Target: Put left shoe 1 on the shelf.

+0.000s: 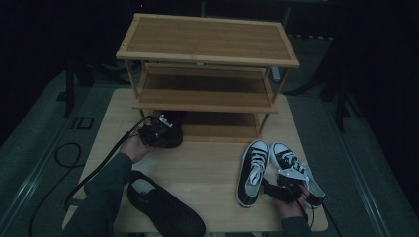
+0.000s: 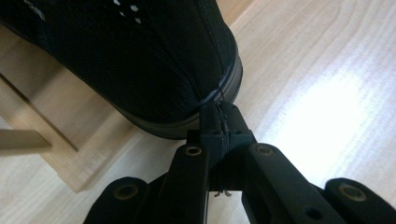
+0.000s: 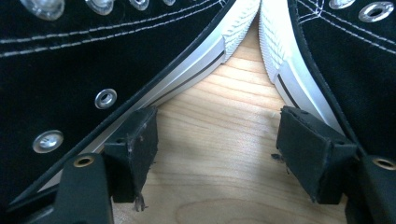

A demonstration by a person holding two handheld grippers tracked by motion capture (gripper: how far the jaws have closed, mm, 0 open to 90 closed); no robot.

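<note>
In the left gripper view my left gripper (image 2: 219, 112) is shut, its tips pressed against the rim of a black mesh shoe (image 2: 140, 56); nothing is between the jaws. From above, that left gripper (image 1: 157, 130) and shoe (image 1: 174, 134) sit at the bottom shelf of a bamboo shoe rack (image 1: 207, 39). My right gripper (image 3: 217, 135) stands open between two black-and-white sneakers, one (image 3: 93, 56) to its left and one (image 3: 355, 60) to its right, the fingers close beside their white soles. The high view places this gripper (image 1: 277, 183) between the sneakers (image 1: 253, 170) (image 1: 296, 168).
A second black mesh shoe (image 1: 165, 207) lies near the front left edge of the wooden table (image 1: 207, 165). The rack's three shelves stand at the table's far side, and its lower frame (image 2: 56, 140) passes under the shoe. Dark floor and stands surround the table.
</note>
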